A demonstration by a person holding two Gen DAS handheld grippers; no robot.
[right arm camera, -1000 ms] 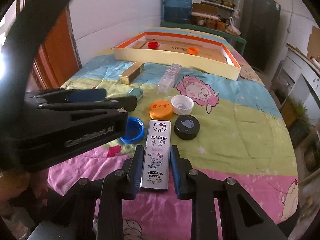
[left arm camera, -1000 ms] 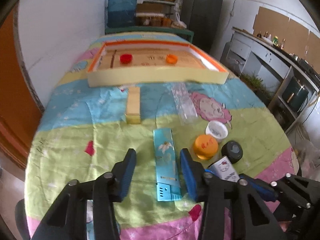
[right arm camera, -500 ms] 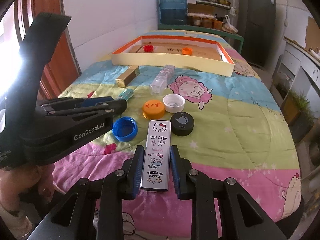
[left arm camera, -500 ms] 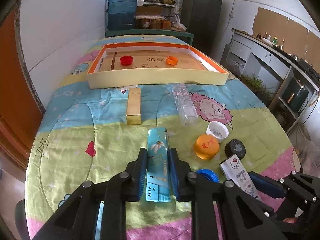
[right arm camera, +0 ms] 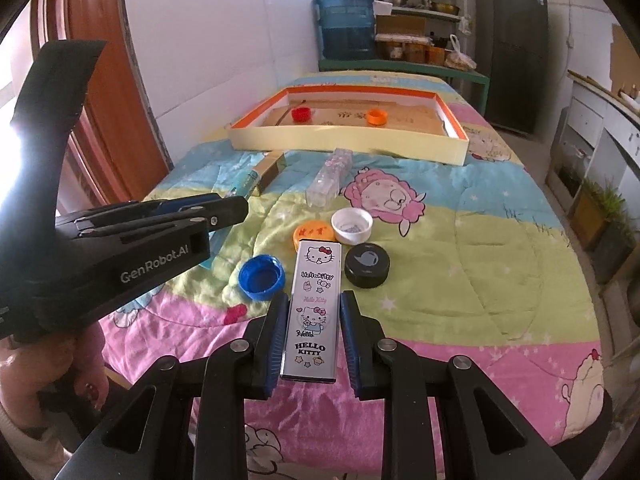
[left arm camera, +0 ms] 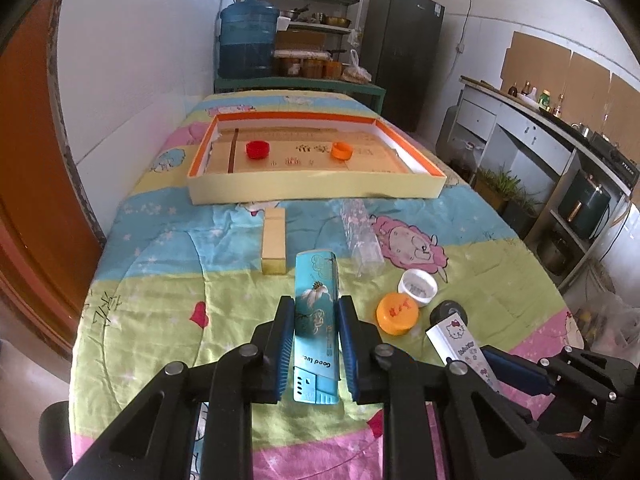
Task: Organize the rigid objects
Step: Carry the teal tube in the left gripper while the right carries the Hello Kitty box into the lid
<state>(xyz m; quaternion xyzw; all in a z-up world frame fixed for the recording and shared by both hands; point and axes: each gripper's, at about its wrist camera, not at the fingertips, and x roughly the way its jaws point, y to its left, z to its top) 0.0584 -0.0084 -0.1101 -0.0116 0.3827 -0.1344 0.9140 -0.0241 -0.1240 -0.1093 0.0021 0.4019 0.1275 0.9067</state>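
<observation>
Left wrist view: my left gripper (left arm camera: 315, 307) is clamped on the turquoise lighter (left arm camera: 316, 320), its blue pads pressing both long sides. My right gripper (right arm camera: 314, 298) is likewise closed on the Hello Kitty case (right arm camera: 313, 308), gripped by its long edges. The shallow box (left arm camera: 316, 192) with the orange inner rim lies at the far end of the quilt (left arm camera: 160, 288); a red cap (left arm camera: 257, 149) and an orange cap (left arm camera: 342, 150) sit inside it. Just in front of the box lie a gold bar (left arm camera: 274, 240) and a clear tube (left arm camera: 360, 236). Farther from the box sit an orange lid (left arm camera: 397, 313), white cap (left arm camera: 417, 286), black puck (right arm camera: 367, 265) and blue cap (right arm camera: 261, 277).
</observation>
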